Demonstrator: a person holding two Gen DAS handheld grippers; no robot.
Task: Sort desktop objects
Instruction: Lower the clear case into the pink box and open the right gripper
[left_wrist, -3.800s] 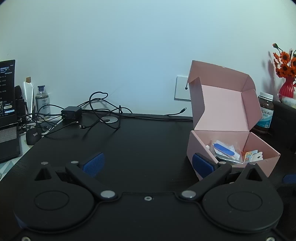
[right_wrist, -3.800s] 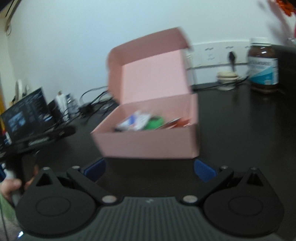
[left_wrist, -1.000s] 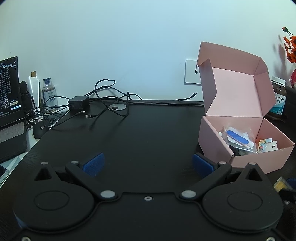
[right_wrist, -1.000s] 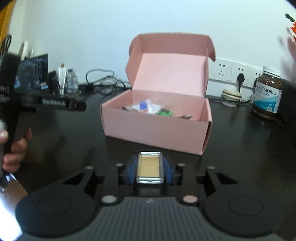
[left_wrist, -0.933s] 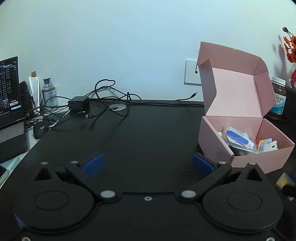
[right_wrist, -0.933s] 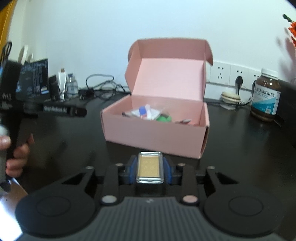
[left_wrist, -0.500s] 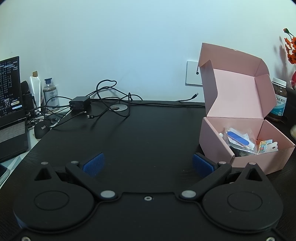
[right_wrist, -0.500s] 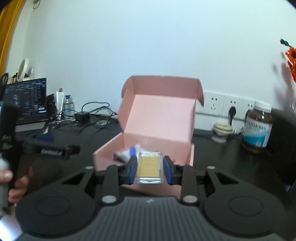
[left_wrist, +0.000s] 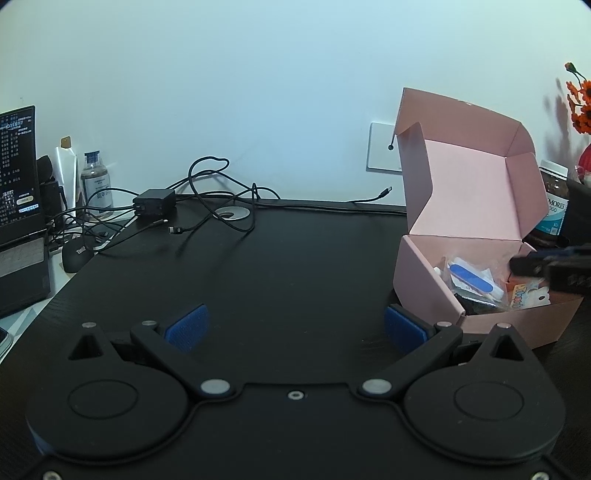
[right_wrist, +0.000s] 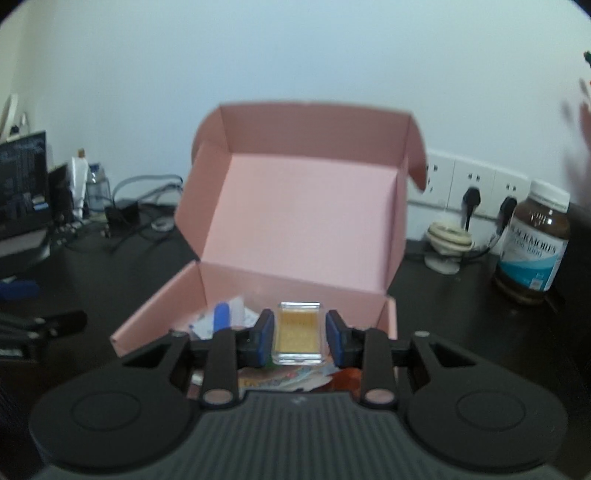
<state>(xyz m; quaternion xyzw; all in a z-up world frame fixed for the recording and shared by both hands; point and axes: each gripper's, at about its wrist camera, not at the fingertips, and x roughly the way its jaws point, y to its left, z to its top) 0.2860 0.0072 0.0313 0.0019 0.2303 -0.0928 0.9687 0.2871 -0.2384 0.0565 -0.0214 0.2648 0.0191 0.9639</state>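
We hold the small clear case (right_wrist: 299, 332) with its gold-coloured insert between the blue pads (right_wrist: 266, 336) of the right gripper (right_wrist: 300, 338); the jaws stand narrow, clamped on the case's two long sides. Its long axis runs straight ahead along the fingers, pointing toward the back of the pink box (right_wrist: 295, 221), and its flat face looks up.

The relation that matters now is the case over the box. In the right wrist view the box's near wall lies under the fingers, and the open compartment spreads below and ahead of the jaws, with the upright lid farther ahead. Packets and a blue-capped item (right_wrist: 221, 314) already lie in it, just left of the jaws and lower. We judge the case is above the opening, so the coming move is a release or a short lowering.

Our left gripper (left_wrist: 295, 326) has its jaws wide, nothing between them, above the black desk (left_wrist: 288, 266). From those jaws the box (left_wrist: 424, 280) sits ahead and to the right, just beside the right pad (left_wrist: 400, 328). The right gripper (left_wrist: 546, 266) shows there as a dark blurred shape over the box, so the right hand is plainly the nearer one.
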